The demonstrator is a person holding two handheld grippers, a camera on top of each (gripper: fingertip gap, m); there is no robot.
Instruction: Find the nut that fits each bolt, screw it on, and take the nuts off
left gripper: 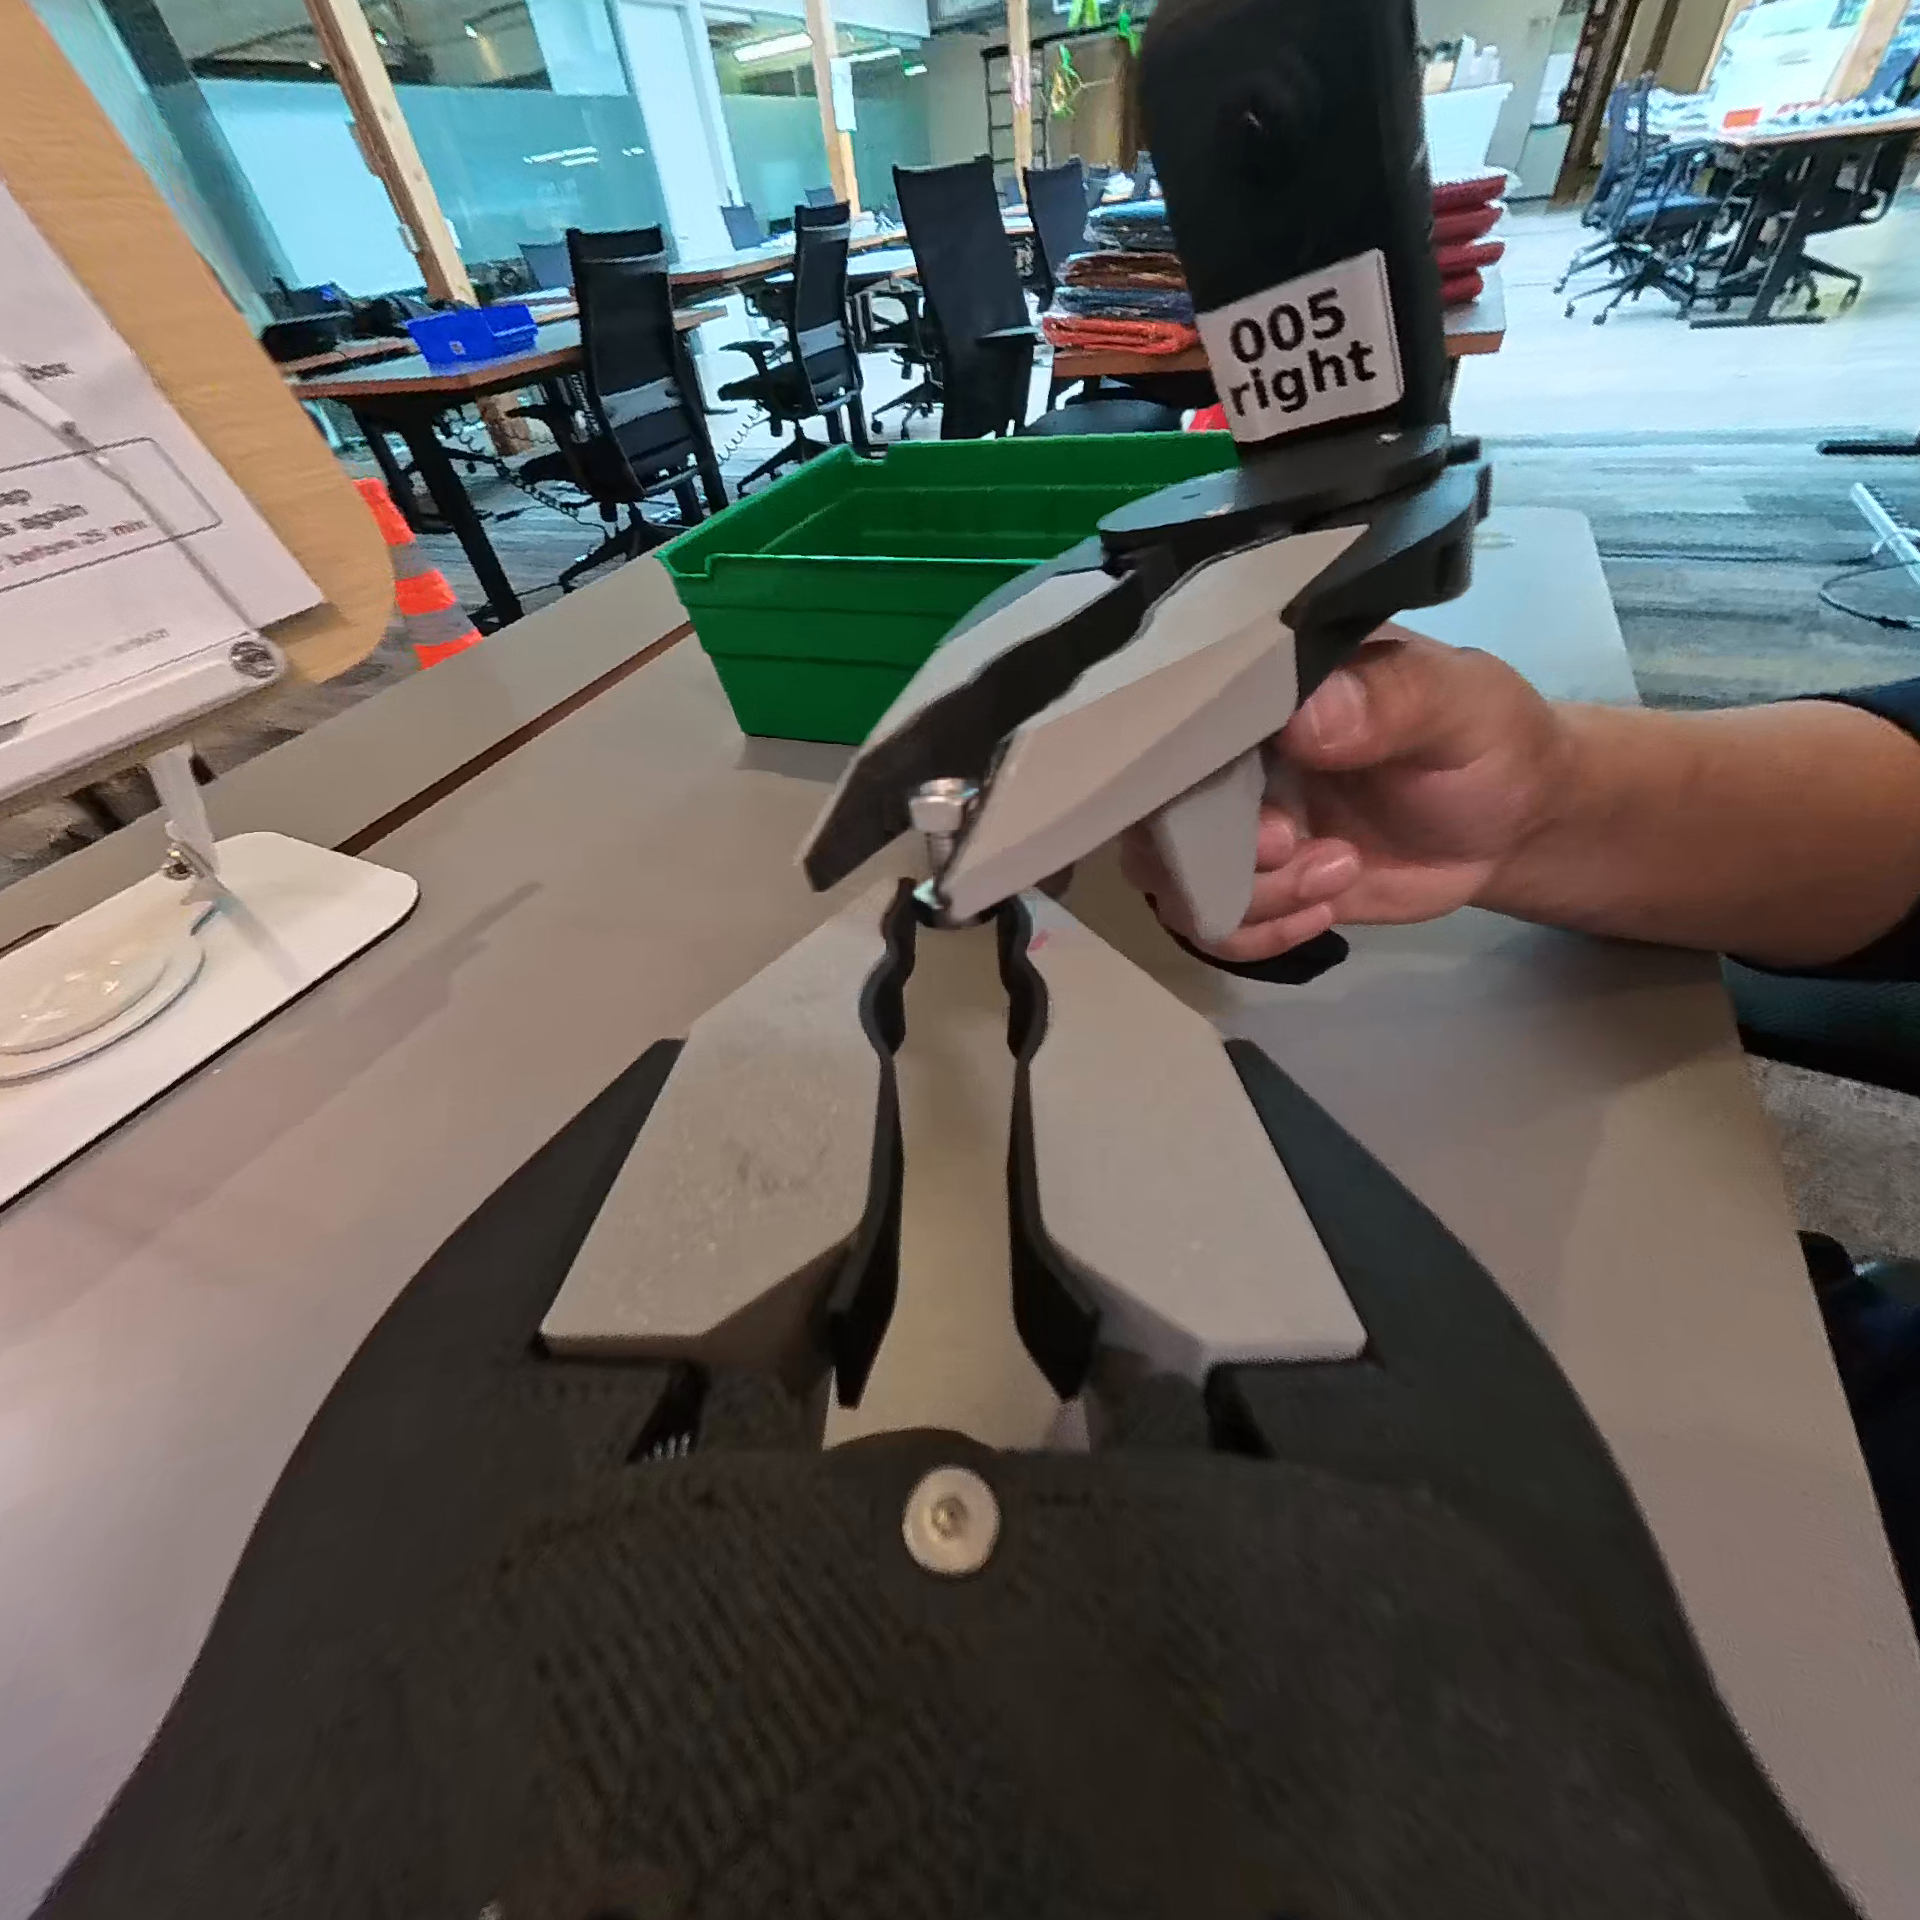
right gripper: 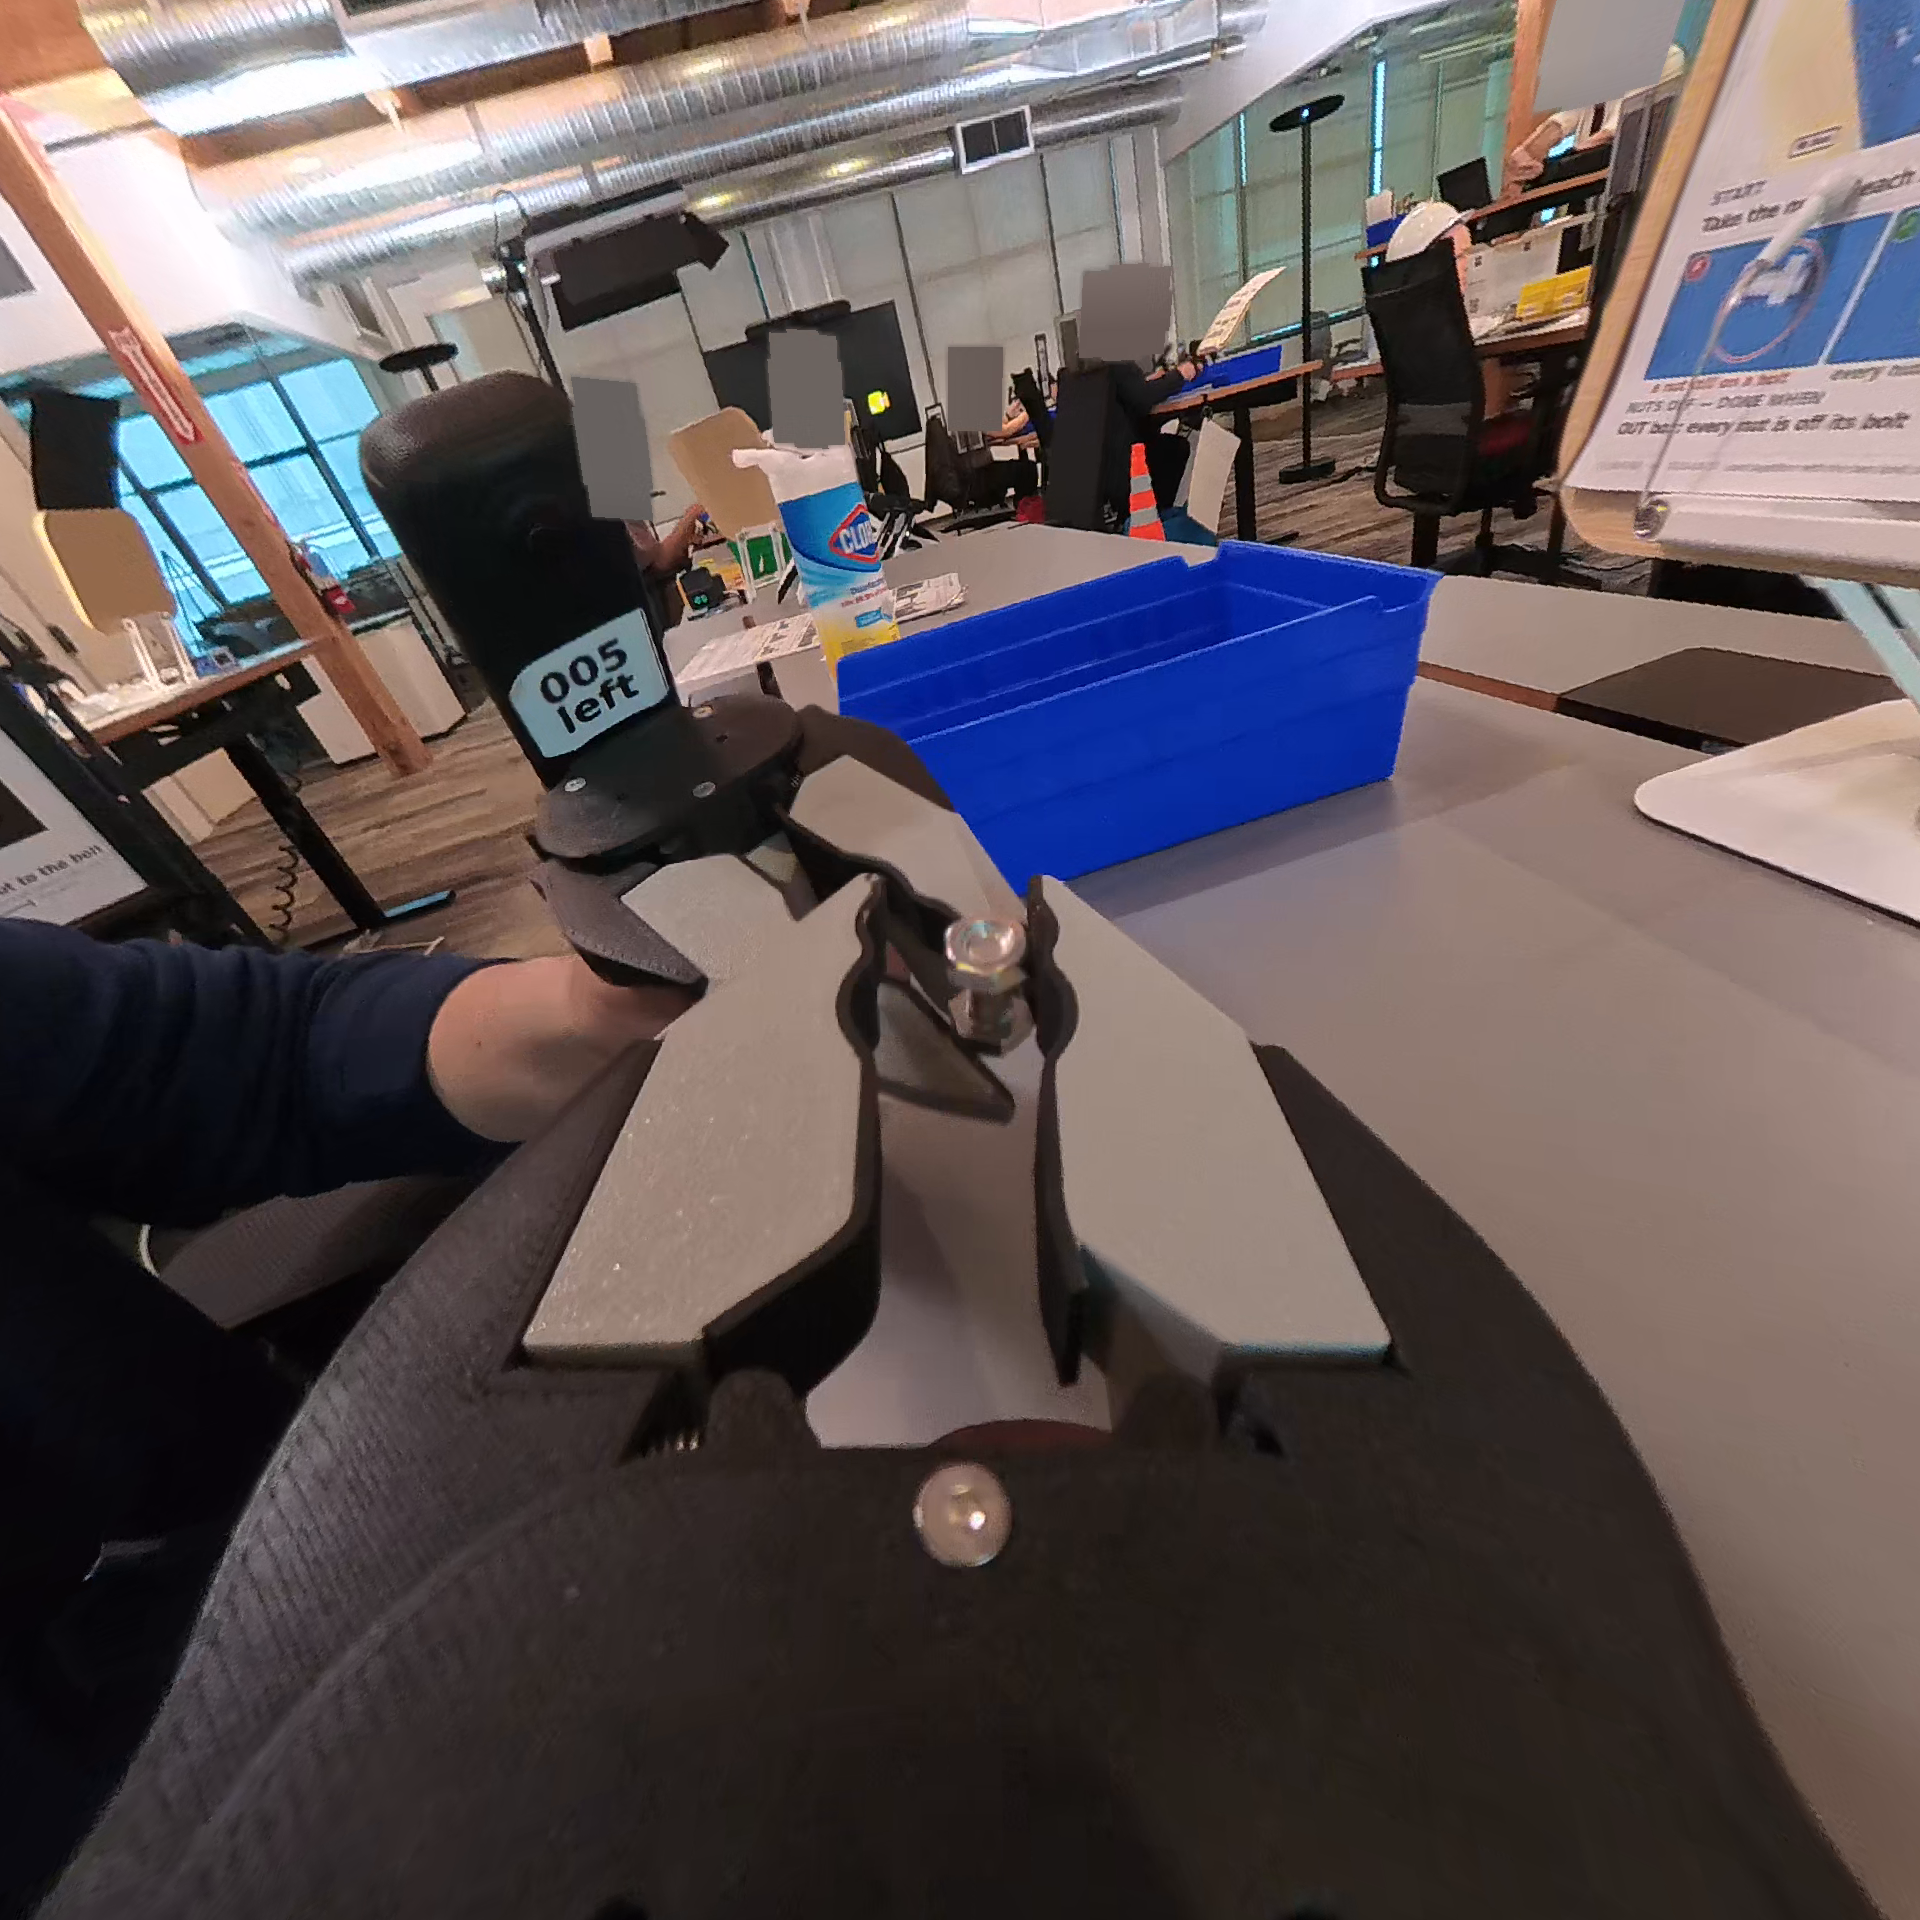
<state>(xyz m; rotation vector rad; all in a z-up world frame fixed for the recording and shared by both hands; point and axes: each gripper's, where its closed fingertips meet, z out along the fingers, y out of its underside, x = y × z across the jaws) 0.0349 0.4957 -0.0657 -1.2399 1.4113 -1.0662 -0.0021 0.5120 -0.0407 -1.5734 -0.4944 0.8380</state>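
My left tongs and right tongs both pinch one bolt with one nut on it, held above the grey table: left grips the lower end, right the upper. One green bin and one blue bin sit behind. My right hand grips its handle, tongs angled downward.

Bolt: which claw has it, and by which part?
Right claw grips the bolt near its head; left claw pinches the lower end, seemingly at the nut.
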